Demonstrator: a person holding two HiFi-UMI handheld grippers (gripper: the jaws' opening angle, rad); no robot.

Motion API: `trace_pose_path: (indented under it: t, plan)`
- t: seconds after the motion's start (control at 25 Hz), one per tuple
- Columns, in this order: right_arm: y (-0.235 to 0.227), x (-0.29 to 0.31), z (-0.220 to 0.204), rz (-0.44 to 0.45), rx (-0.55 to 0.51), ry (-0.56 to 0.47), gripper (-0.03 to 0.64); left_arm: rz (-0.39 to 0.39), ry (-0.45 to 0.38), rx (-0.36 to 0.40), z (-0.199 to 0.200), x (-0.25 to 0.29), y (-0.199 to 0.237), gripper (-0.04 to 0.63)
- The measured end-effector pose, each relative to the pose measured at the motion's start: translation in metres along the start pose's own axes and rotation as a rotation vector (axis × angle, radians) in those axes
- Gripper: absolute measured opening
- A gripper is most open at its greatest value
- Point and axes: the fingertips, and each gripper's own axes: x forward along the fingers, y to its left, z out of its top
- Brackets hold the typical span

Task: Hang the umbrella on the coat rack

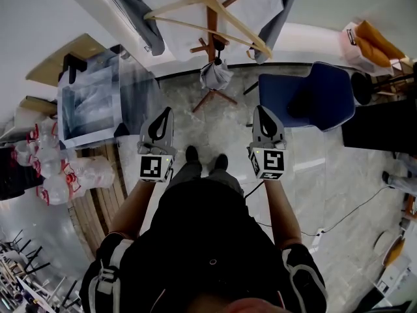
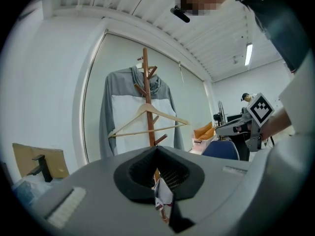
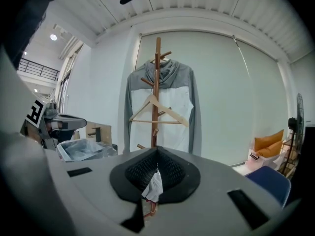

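Umbrella: folded, hanging low on the coat rack, canopy pointing down near the rack's feet. It is well apart from both tools.

Left tool: jaws together, nothing held. Right tool: jaws together, also empty. Both are raised side by side and aimed at the rack. In each gripper view the umbrella shows only through the slit under the shut tips (it is far off, not between the pads).

Judgement: the hanging looks done, and what remains is to stay clear. I cannot make out which peg carries the umbrella, so it should be treated as lightly hooked. To do this well, keep the tools shut and level, pull straight back along the line they point, and make no sideways sweep towards the rack.

Edges and room:
- The wooden hanger juts out to both sides above the umbrella, in front of a grey-and-white jacket.
- A blue chair stands just right of the rack's feet.
- A clear bin sits on the left.
- The floor between the person's feet and the rack is open, which is the best way out.
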Motion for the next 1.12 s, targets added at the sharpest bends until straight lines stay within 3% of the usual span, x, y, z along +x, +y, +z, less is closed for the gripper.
trace_pose_path:
  t: [0.6,1.12]
  plan:
    - [0.0,-0.03,0.028,-0.042,-0.016,-0.023,0.002,0.079,-0.033,-0.023,0.016,-0.021,0.022,0.0]
    - [0.003,-0.038,0.032,-0.072,-0.019,-0.009,0.0,0.103,-0.04,-0.029,0.018,-0.033,0.028,0.0]
